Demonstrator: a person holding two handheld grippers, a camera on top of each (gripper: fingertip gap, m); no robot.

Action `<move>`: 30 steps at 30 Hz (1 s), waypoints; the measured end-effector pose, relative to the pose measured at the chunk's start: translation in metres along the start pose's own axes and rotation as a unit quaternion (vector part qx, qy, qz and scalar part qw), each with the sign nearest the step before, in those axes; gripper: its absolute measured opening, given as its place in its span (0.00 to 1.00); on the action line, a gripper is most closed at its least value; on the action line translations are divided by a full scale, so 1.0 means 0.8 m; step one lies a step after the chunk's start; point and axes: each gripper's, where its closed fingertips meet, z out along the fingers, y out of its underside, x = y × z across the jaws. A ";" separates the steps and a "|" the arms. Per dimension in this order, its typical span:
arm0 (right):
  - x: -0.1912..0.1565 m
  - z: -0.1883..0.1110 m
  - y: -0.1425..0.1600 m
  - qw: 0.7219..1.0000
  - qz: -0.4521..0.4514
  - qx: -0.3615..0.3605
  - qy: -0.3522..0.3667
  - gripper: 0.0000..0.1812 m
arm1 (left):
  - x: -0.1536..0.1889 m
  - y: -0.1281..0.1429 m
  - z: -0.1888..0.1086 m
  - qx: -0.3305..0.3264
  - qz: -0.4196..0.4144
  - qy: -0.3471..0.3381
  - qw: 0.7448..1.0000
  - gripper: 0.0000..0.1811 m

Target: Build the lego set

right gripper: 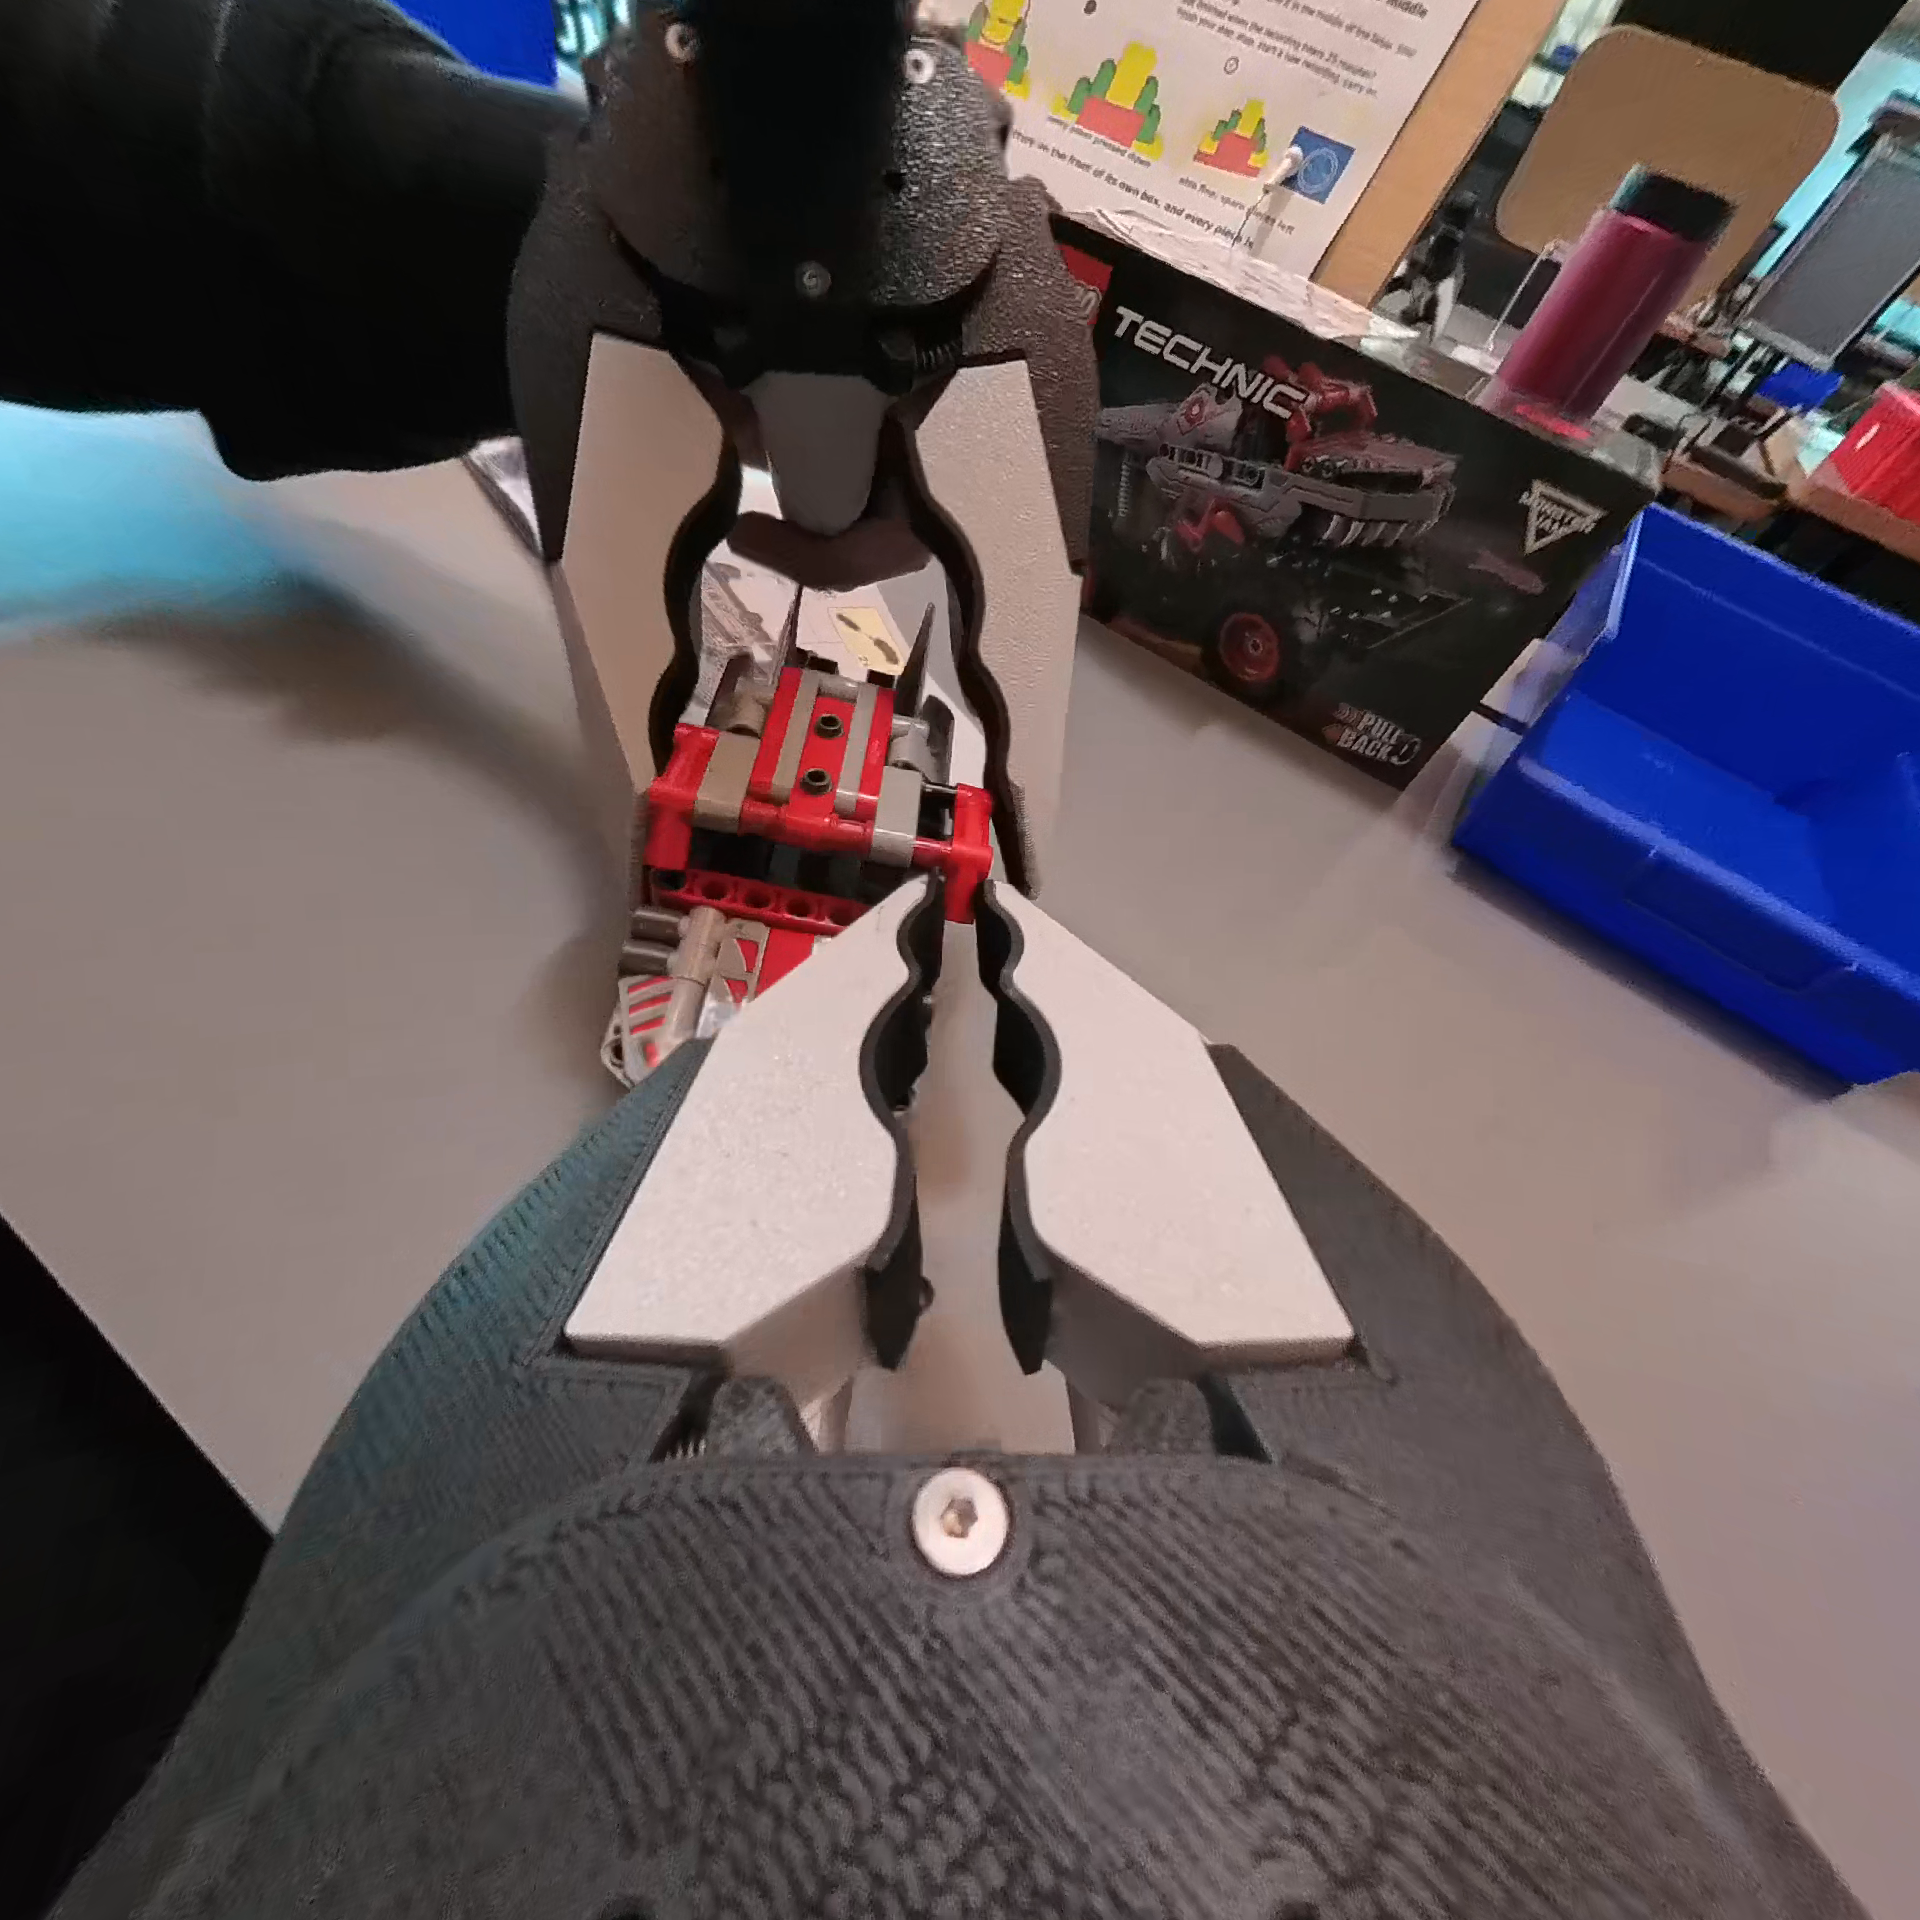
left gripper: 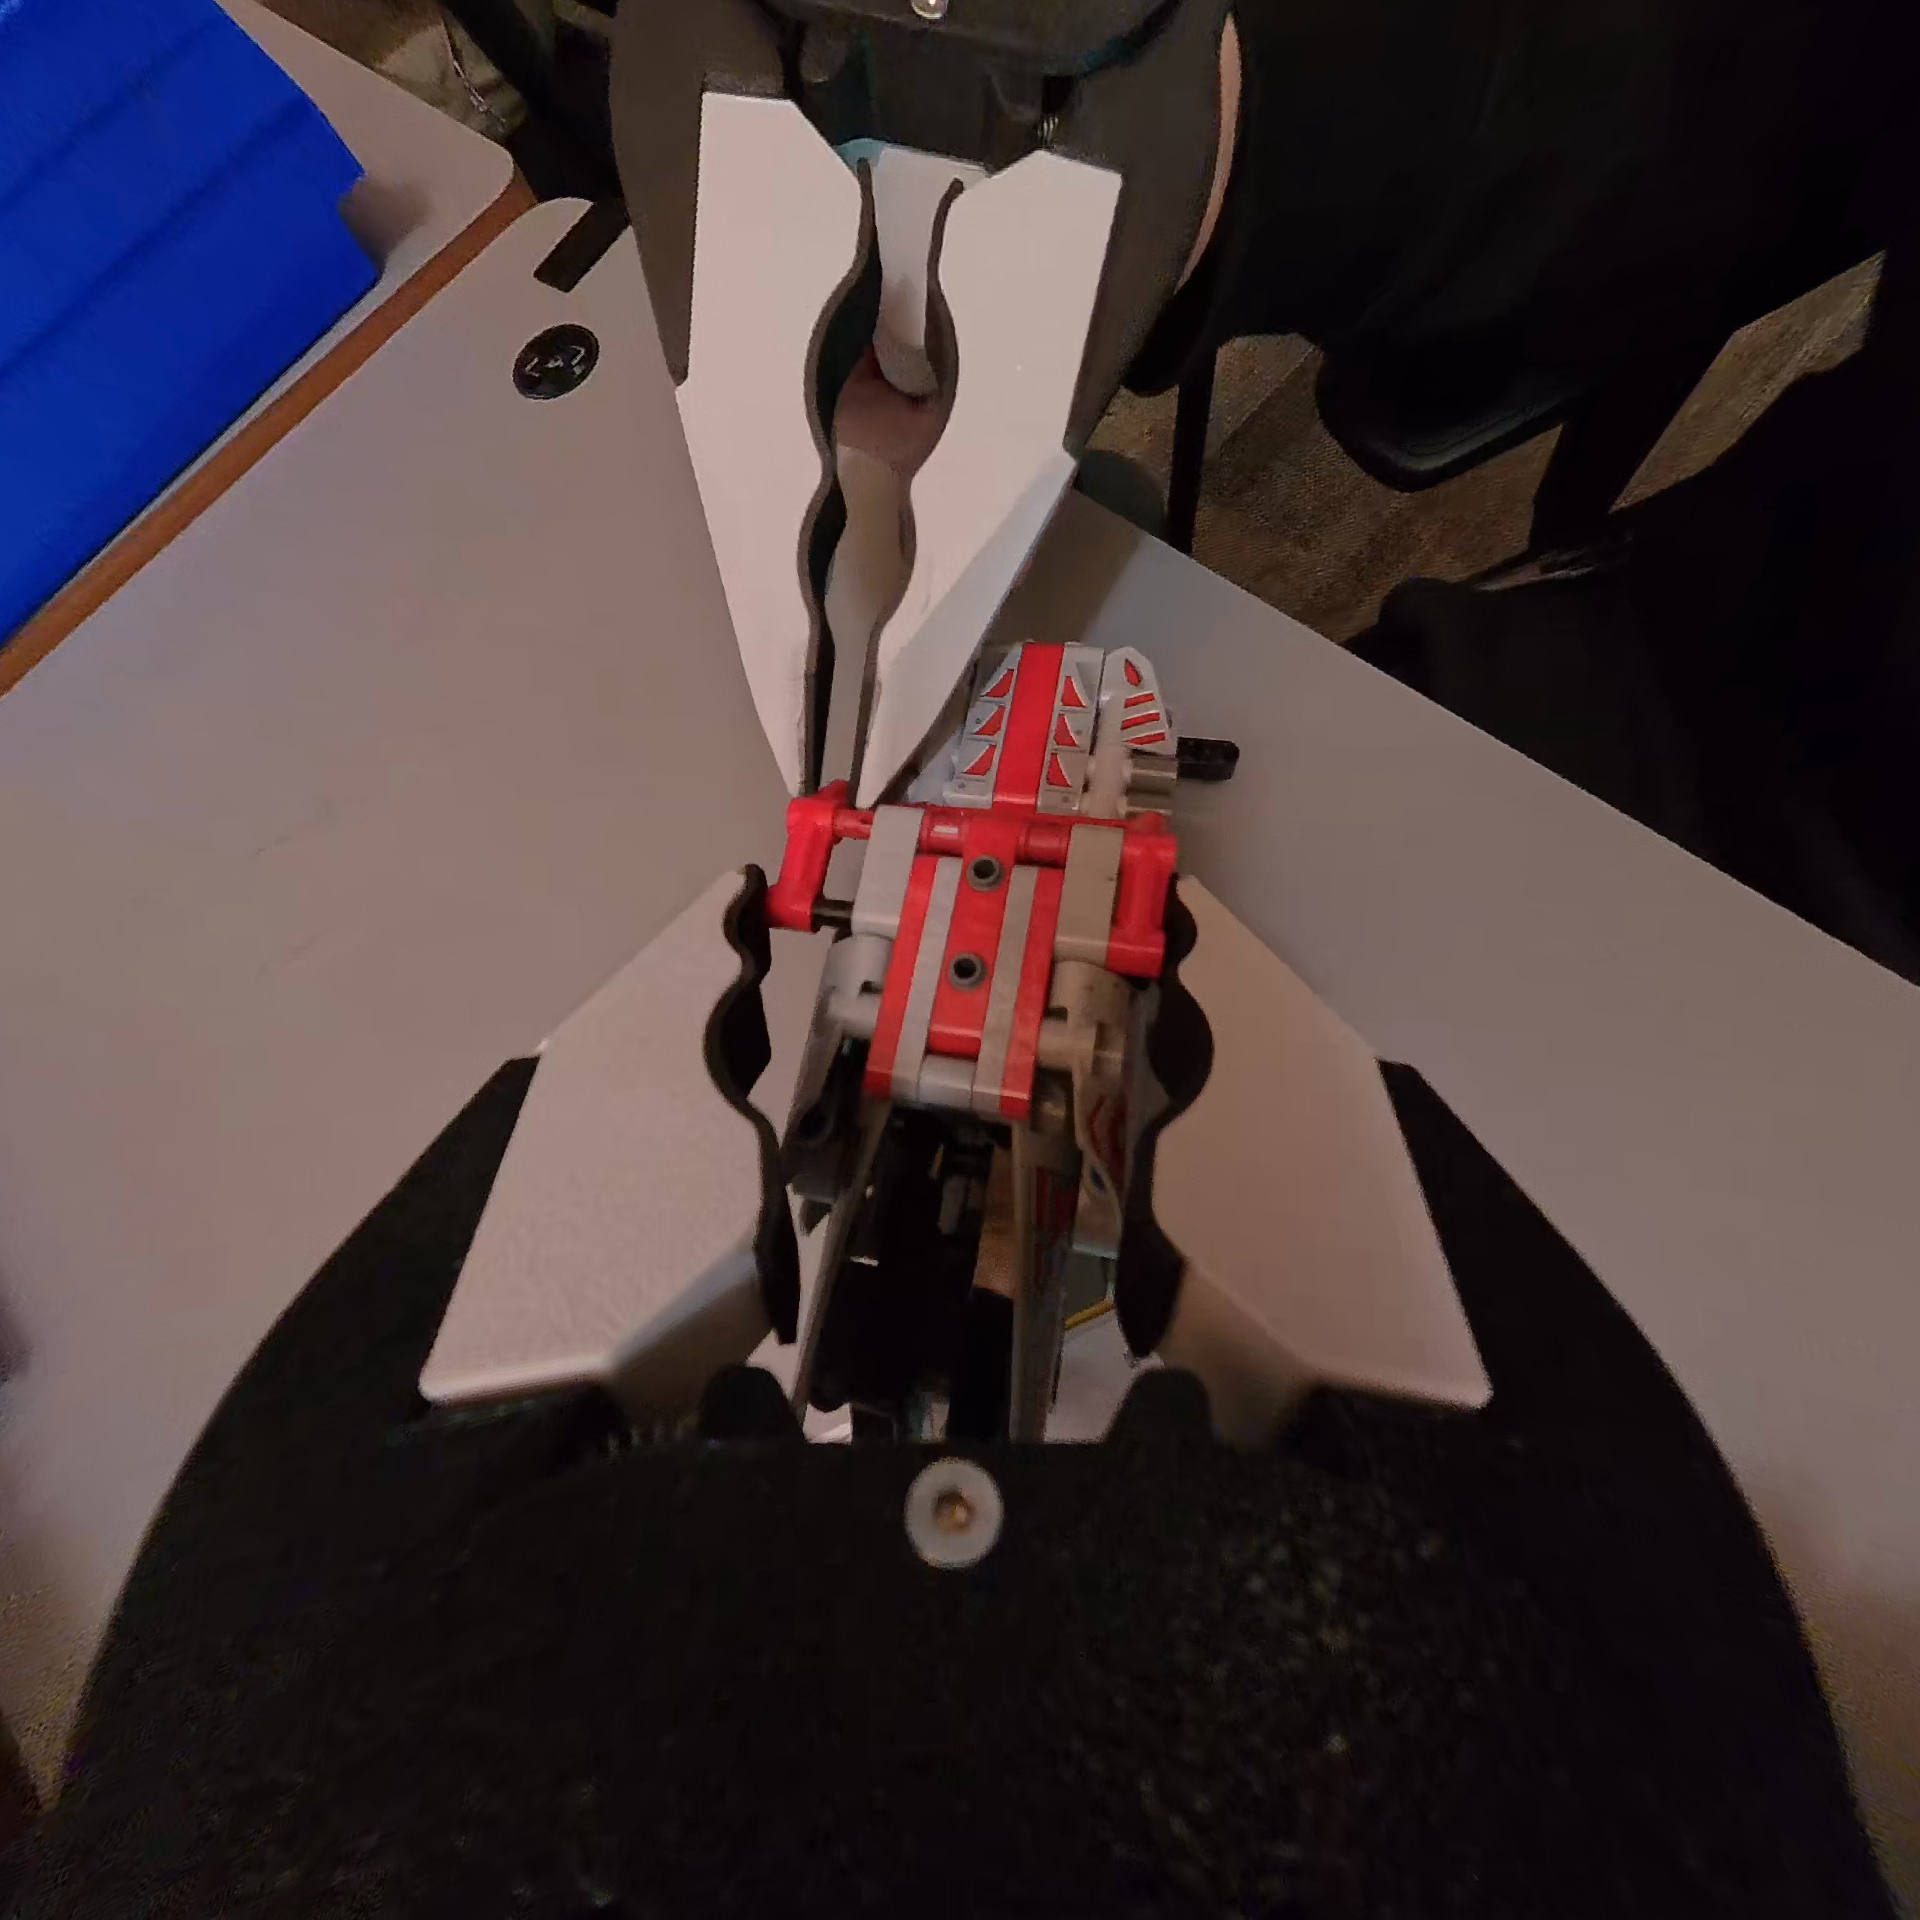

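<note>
A red and grey lego model [left gripper: 961,935] sits between the fingers of my left gripper [left gripper: 964,909], which is shut on its sides over the grey table [left gripper: 364,779]. It also shows in the right wrist view [right gripper: 810,790], where the left gripper [right gripper: 821,821] reaches in from the top. My right gripper [right gripper: 958,891] is closed almost fully, with its tips pinching the red corner piece [right gripper: 974,831] of the model's frame. In the left wrist view the right gripper [left gripper: 834,788] comes in from the top onto that corner piece [left gripper: 816,831]. The model's underside is hidden.
The lego set's box [right gripper: 1299,520] stands behind the model, and a blue bin [right gripper: 1714,831] is to its right. A maroon bottle [right gripper: 1600,301] and a printed sheet [right gripper: 1195,94] are farther back. A booklet [right gripper: 862,634] lies under the left gripper. The table edge [left gripper: 1455,686] is close behind the model.
</note>
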 end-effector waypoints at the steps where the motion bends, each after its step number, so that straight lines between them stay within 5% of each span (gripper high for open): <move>1: 0.000 -0.001 0.000 1.000 -0.013 0.002 0.003 0.03 | 0.001 0.000 0.000 0.001 -0.004 0.005 1.000 0.40; 6: -0.001 -0.002 0.000 0.998 -0.061 0.010 0.012 0.03 | 0.002 -0.001 0.001 0.010 0.002 0.010 1.000 0.39; 20: -0.003 -0.001 0.002 0.989 0.138 0.012 -0.050 0.02 | 0.003 -0.001 0.001 0.004 0.016 0.005 1.000 0.40; 30: -0.003 -0.004 0.004 0.984 0.162 -0.019 -0.069 0.02 | 0.004 -0.001 0.002 0.005 0.016 0.018 1.000 0.39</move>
